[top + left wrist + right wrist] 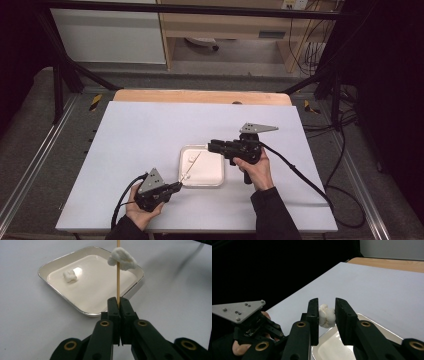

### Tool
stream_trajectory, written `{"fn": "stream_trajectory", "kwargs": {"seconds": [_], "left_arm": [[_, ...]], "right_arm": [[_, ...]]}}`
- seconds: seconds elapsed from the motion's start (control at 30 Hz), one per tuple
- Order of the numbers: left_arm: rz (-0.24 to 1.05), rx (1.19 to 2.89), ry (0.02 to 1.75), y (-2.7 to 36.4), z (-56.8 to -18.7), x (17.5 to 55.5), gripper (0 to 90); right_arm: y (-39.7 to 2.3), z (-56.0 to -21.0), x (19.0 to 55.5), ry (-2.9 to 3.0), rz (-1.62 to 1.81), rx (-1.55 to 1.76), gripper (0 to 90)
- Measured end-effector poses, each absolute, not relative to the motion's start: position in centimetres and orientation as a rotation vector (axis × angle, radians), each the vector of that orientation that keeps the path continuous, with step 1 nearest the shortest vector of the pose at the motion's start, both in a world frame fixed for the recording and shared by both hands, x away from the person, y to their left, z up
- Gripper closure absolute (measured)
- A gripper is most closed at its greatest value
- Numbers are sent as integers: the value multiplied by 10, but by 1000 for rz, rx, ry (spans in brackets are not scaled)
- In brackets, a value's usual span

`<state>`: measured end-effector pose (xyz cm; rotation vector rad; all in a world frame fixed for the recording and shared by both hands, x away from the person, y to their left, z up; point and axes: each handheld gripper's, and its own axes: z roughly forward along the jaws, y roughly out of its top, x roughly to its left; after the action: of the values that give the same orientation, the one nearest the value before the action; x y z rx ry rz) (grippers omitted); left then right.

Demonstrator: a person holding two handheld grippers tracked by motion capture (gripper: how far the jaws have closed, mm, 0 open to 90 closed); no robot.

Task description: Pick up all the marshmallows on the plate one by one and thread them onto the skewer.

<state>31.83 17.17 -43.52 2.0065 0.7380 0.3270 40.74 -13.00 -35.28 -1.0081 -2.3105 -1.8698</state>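
Observation:
My left gripper (pixel 178 186) sits at the tray's near left corner, shut on the base of a thin wooden skewer (pixel 118 277) that slants up over the tray. A white marshmallow (pixel 122 258) is threaded on the skewer. Another marshmallow (pixel 70 275) lies inside the white square tray (pixel 216 180). My right gripper (pixel 211 146) hovers above the tray's far right corner, pointing left. In the right gripper view, both of its jaws press on a third marshmallow (pixel 327 315), held above the tray (pixel 329 350).
The tray sits mid-table on a white board (pixel 140 140), with a wooden strip (pixel 200 96) along its far edge. The left gripper's grey plate (pixel 239 310) lies low at the left of the right gripper view. Black cables (pixel 300 175) trail off the right side.

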Motion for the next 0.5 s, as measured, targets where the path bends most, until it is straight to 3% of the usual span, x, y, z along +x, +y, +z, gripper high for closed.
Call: {"fn": "stream_trajectory", "kwargs": {"seconds": [0.5], "left_arm": [[333, 2001, 731, 171, -435, 317, 889]], "right_arm": [[-118, -356, 412, -2220, -1834, -980, 741]]}}
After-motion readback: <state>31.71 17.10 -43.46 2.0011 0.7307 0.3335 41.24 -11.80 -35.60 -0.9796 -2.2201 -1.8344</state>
